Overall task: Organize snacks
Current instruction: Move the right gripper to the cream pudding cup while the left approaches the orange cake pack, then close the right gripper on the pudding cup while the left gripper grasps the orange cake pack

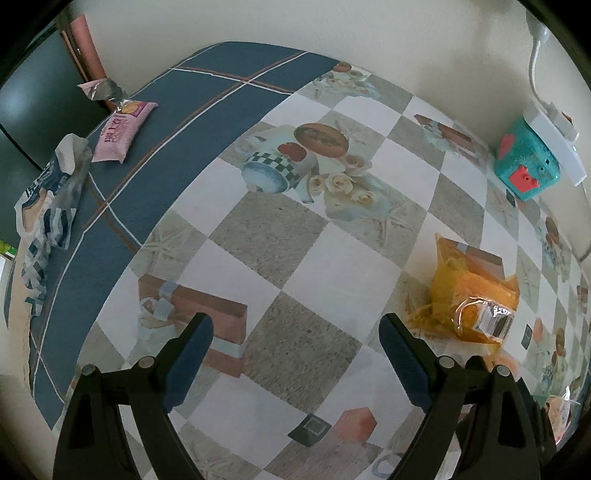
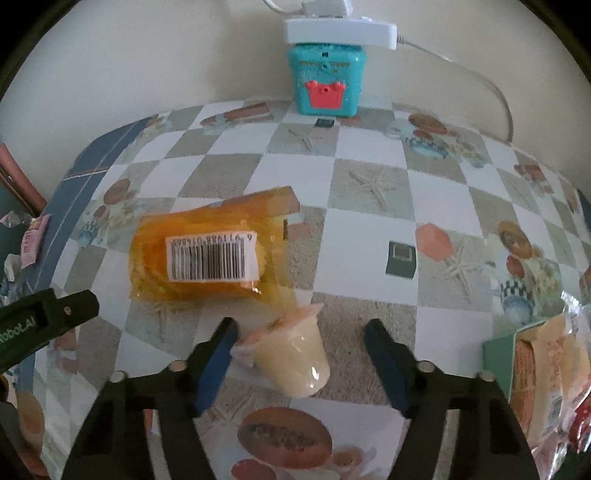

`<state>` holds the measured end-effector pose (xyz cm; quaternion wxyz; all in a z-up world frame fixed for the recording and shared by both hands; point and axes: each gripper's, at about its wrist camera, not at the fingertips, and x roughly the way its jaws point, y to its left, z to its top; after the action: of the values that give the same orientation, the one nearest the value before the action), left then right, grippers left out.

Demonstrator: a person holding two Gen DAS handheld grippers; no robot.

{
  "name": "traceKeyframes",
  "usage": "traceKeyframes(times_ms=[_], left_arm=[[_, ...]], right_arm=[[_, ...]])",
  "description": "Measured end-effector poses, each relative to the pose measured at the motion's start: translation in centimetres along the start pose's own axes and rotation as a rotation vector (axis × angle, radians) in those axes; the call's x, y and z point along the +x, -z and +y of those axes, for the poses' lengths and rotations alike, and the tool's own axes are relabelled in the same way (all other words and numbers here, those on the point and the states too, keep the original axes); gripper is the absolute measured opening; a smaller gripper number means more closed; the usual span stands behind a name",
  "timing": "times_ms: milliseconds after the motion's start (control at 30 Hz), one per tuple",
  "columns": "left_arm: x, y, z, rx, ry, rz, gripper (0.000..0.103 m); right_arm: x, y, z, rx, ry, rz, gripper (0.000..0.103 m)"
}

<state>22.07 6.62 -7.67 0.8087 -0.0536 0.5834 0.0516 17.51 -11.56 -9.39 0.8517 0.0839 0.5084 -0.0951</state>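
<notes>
Lying on its side between the fingers of the right gripper [image 2: 299,360] is a small pale cup [image 2: 295,360] of jelly or pudding, its peel-off lid pointing toward the left finger. That finger is sitting right against the lid's rim, while the right finger is standing clear of the cup, so the jaws are spread and not pinching it. Just beyond the cup, an orange packet [image 2: 210,251] with a barcode label is resting on the checkered tablecloth [image 2: 369,229], its near corner almost touching the cup. A teal toy box [image 2: 325,81] is standing at the far wall under a white power strip [image 2: 340,31]. A large snack bag [image 2: 546,369] is showing at the right edge.

The left gripper [image 1: 295,354] is hovering with its jaws wide apart and nothing between them, over bare tablecloth. A pink snack packet [image 1: 123,133] and a blue-and-white bag [image 1: 48,206] are lying on the blue border at the far left.
</notes>
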Motion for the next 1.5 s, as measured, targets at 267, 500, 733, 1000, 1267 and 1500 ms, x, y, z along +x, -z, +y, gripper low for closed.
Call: traceKeyframes(times_ms=[267,500,733,1000,1267,1500], left_arm=[[-0.4,-0.2,-1.0,0.019,0.016,-0.017,0.092],[-1.5,-1.0,-2.4,0.040,0.068,-0.034,0.092],[-2.5,-2.2,-5.1,0.063,0.104,-0.042,0.092],[-1.8,-3.9,-9.4,0.087,0.039,-0.065,0.092],[0.3,-3.7,-10.6,0.125,-0.046,-0.034,0.092],[0.6,-2.6,-7.5,0.037,-0.057,0.026,0.092]], right_arm=[[-0.2,0.0,-0.8,0.026,-0.015,-0.016,0.045],[-0.4,-0.2,-3.1,0.078,-0.009,-0.020,0.044],[-0.7,-0.3,-4.8,0.124,-0.003,-0.019,0.044],[-1.0,-0.4,-5.9,0.143,-0.020,-0.030,0.044],[-1.1,-0.3,-6.2,0.145,-0.038,-0.030,0.044],[-1.4,-0.4,-6.7,0.158,-0.043,-0.035,0.044]])
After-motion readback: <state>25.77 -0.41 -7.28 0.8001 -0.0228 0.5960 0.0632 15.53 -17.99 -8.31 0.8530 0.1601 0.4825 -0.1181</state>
